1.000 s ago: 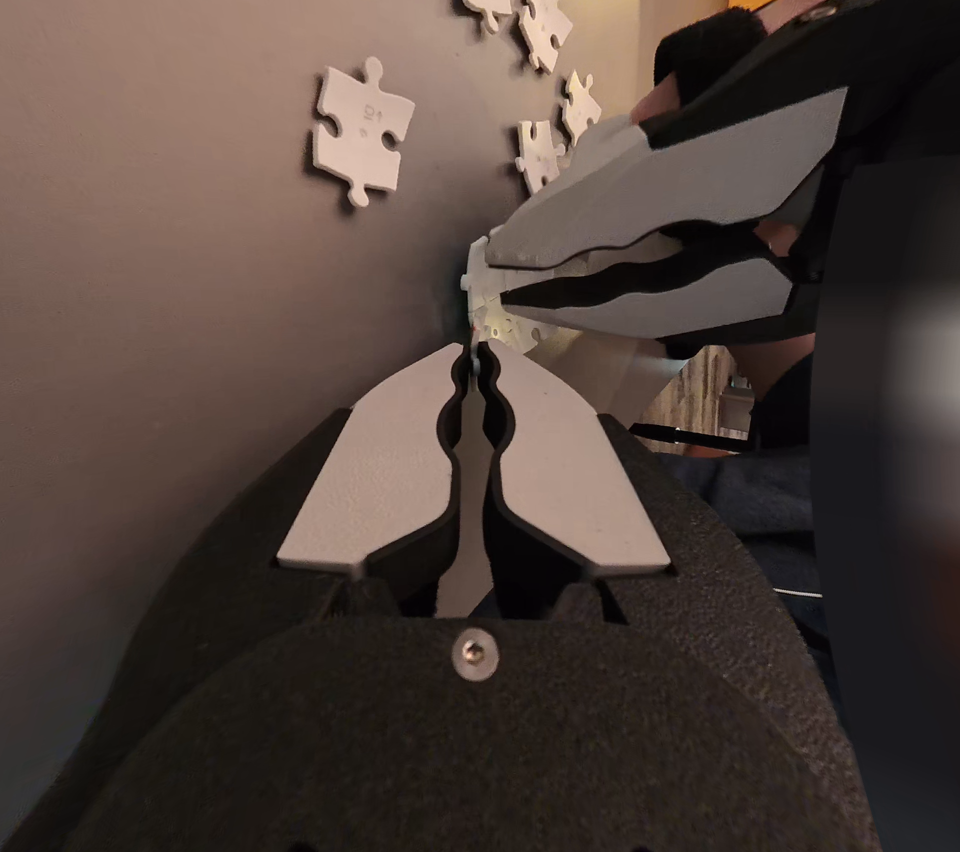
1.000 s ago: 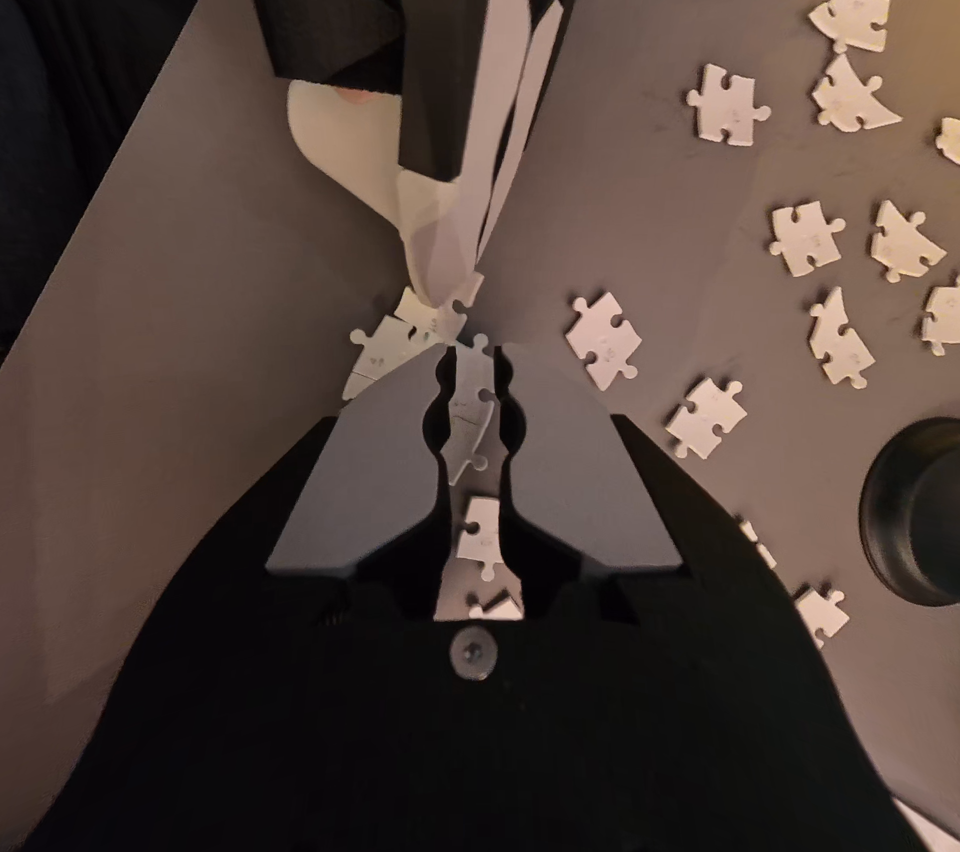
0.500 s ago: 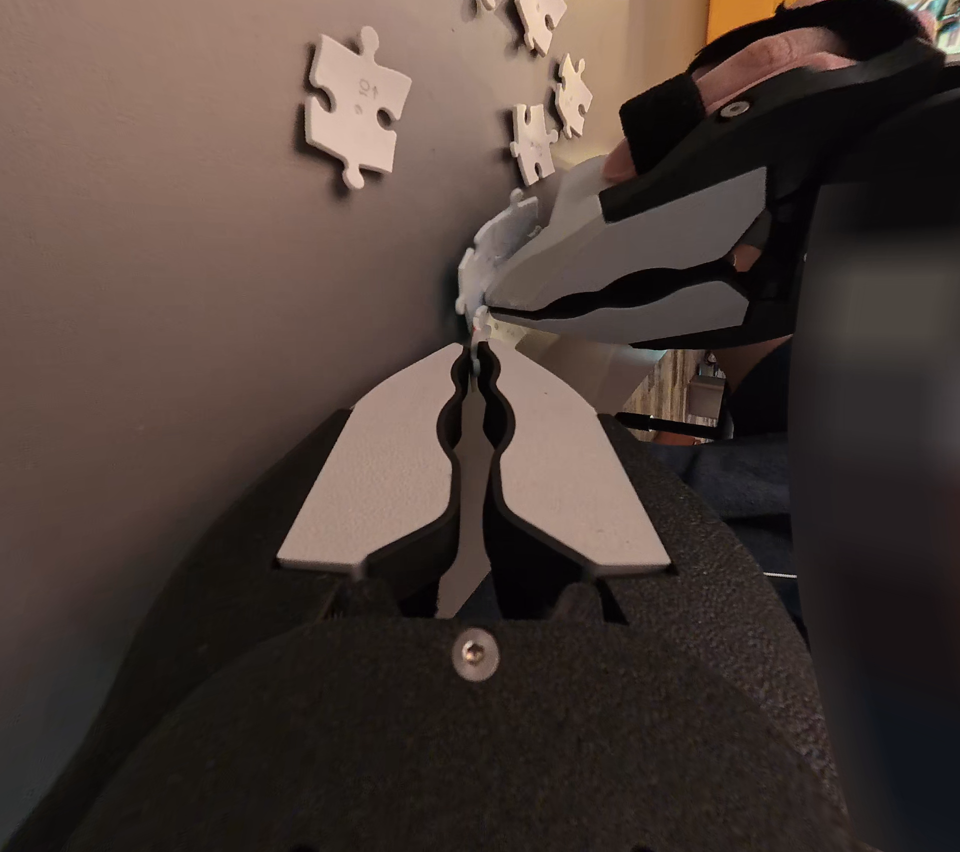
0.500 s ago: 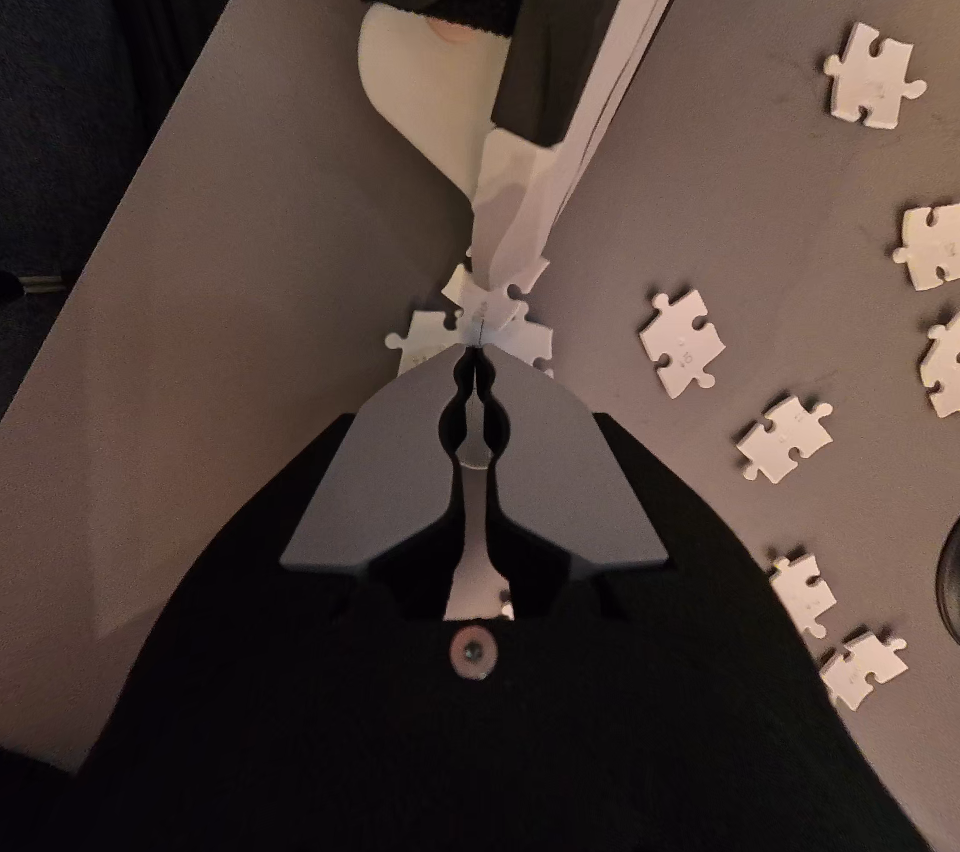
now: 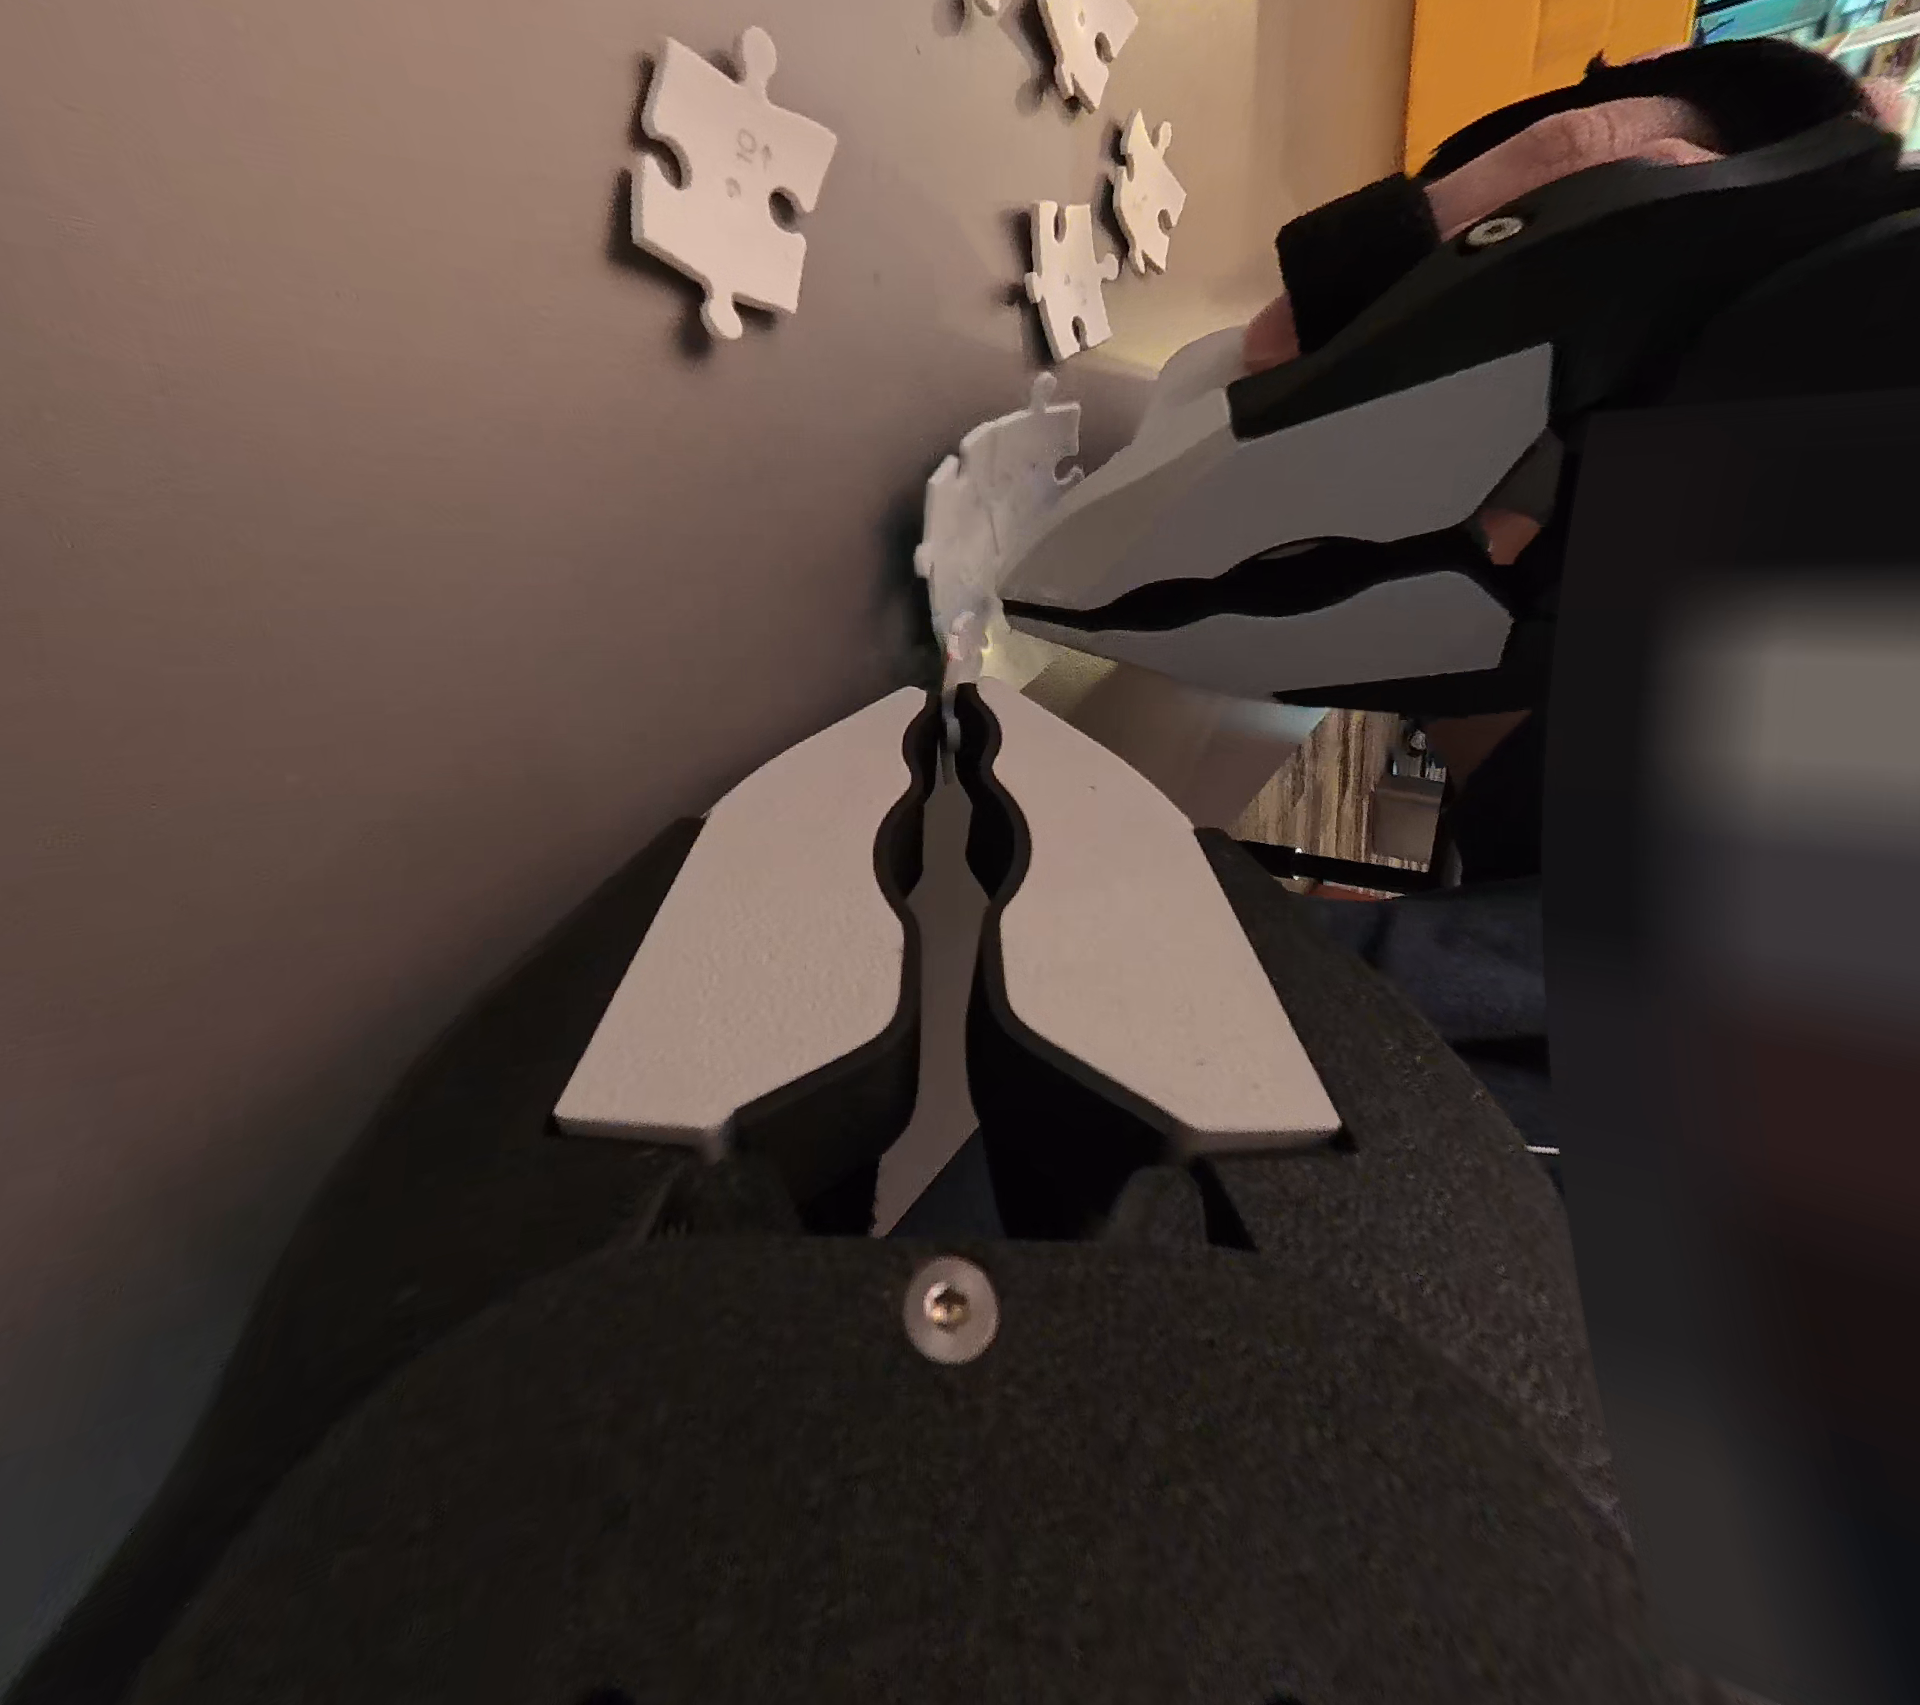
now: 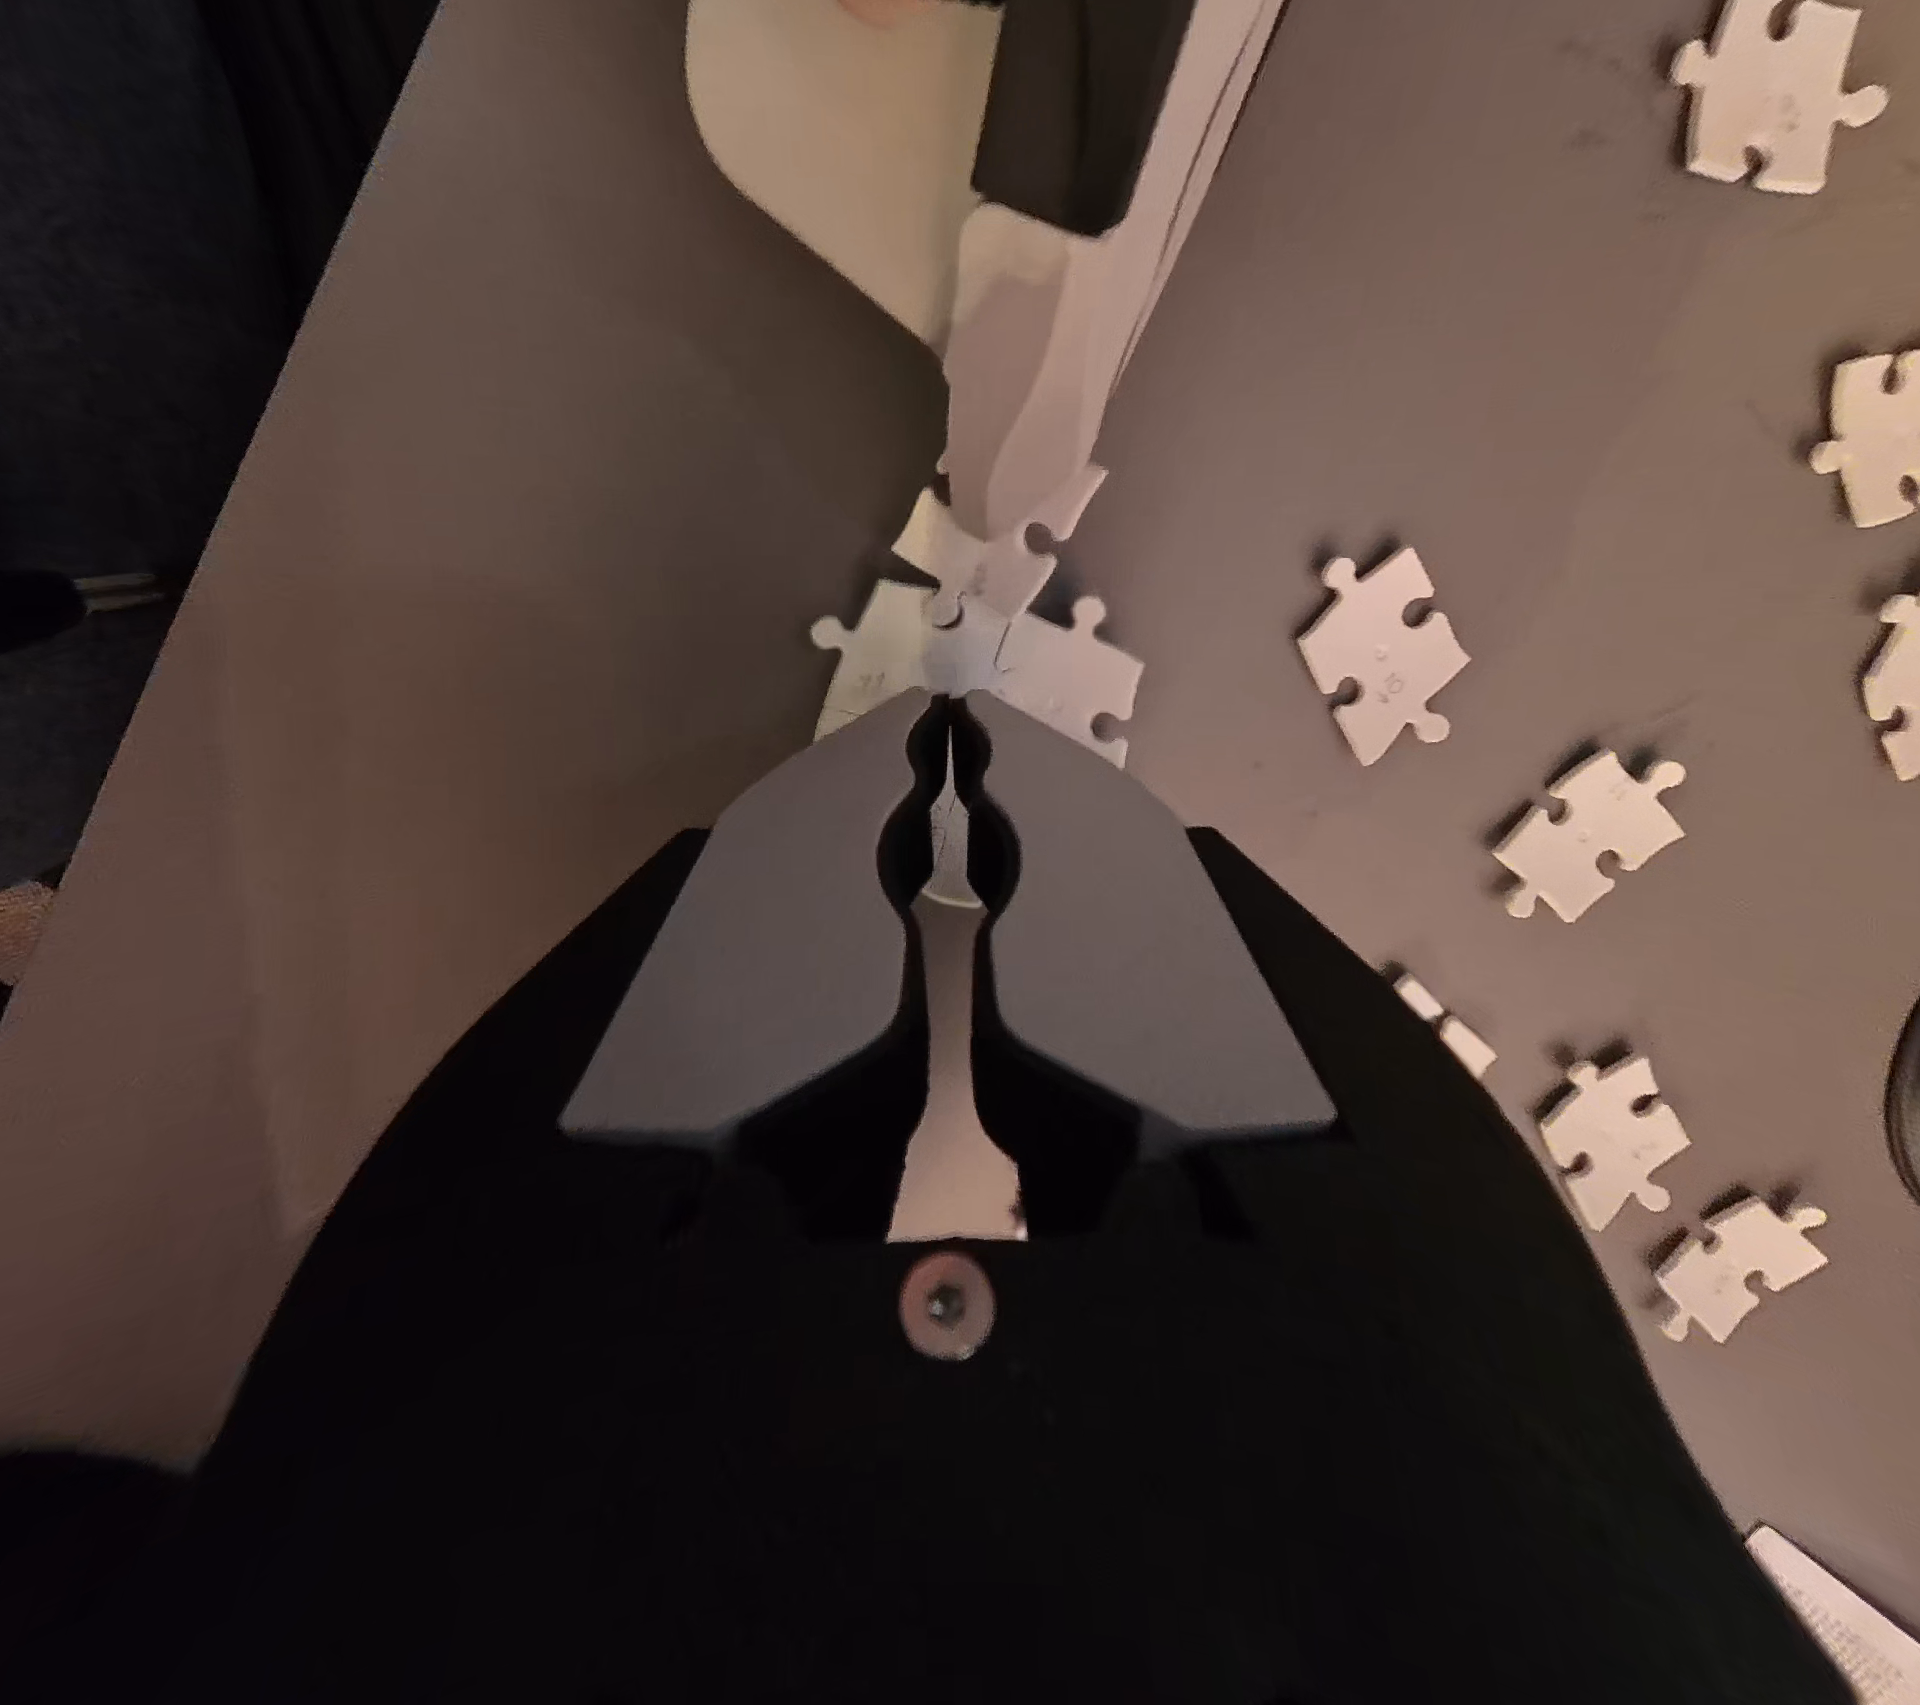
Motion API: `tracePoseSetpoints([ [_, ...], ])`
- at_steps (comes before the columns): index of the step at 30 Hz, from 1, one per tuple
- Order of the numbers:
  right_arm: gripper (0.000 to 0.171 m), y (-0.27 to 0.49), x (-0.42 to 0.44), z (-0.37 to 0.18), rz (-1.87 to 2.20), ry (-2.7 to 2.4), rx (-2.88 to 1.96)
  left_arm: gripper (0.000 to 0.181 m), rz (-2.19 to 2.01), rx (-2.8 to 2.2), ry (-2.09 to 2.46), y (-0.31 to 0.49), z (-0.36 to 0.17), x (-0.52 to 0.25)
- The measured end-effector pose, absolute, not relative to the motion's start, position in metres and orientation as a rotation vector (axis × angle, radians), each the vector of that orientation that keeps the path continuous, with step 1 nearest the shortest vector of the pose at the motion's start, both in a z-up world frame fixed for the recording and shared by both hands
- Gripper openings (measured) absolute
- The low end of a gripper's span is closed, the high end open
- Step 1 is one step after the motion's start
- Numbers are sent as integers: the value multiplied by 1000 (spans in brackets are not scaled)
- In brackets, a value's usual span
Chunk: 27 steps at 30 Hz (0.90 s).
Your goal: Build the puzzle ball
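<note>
While both claws meet over the grey table point(image 6: 1455, 305), the scene reads as follows.
Left claw point(image 5: 951, 705): clenched on the edge of the joined puzzle pieces point(image 5: 997, 502), its tips nearly together around a thin white tab.
Right claw point(image 6: 951, 705): clenched on the same white cluster from the opposite side, tips pinched at its middle.
Joined puzzle pieces: a small curved assembly of several white pieces, held between the two claws at the table's near edge; whether it touches the table cannot be told.
Loose pieces point(image 6: 1382, 668): scattered flat on the table, well apart from the cluster.
Dark round object point(image 6: 1907, 1115): at the table's right edge, mostly cut off.
</note>
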State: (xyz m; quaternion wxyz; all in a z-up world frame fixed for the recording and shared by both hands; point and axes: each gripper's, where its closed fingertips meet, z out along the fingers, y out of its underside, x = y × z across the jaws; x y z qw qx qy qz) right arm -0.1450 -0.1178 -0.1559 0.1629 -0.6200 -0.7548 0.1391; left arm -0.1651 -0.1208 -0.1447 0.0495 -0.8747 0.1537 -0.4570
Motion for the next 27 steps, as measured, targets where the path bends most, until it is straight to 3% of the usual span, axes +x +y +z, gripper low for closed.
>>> tracePoseSetpoints([
  [27,1,-115,-162,-150,507,-2060,-1717,3,-1390,-2716,479,-119,-150,-167],
])
